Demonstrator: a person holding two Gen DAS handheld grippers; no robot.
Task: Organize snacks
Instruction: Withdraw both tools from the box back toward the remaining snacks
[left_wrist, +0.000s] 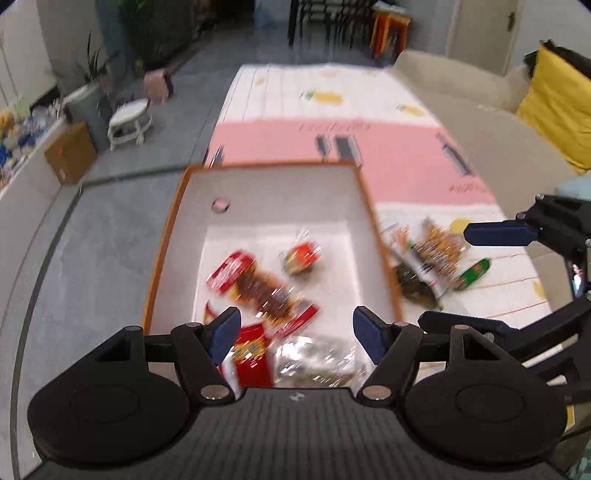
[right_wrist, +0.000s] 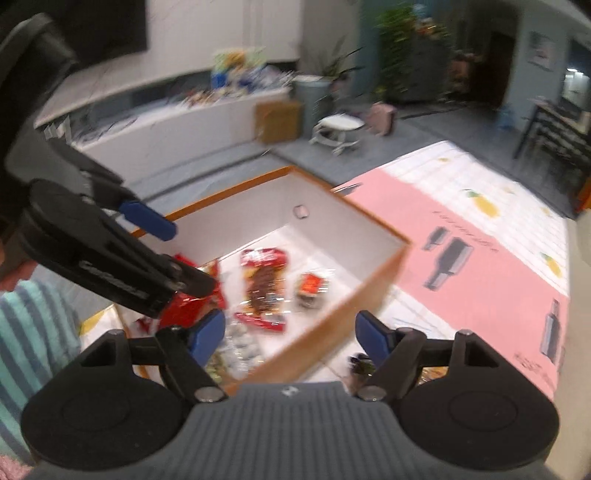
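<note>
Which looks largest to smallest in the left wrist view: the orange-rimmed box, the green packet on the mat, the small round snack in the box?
1. Orange-rimmed box, by far.
2. Green packet and small round snack look alike; blur leaves their order unsure.

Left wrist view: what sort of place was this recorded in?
Most likely a home living room. A beige sofa with a yellow cushion flanks a patterned floor mat, potted plants stand by the wall, and the snack box sits on the floor.

Black gripper (left_wrist: 295, 328), blue pads (left_wrist: 225, 332)
</note>
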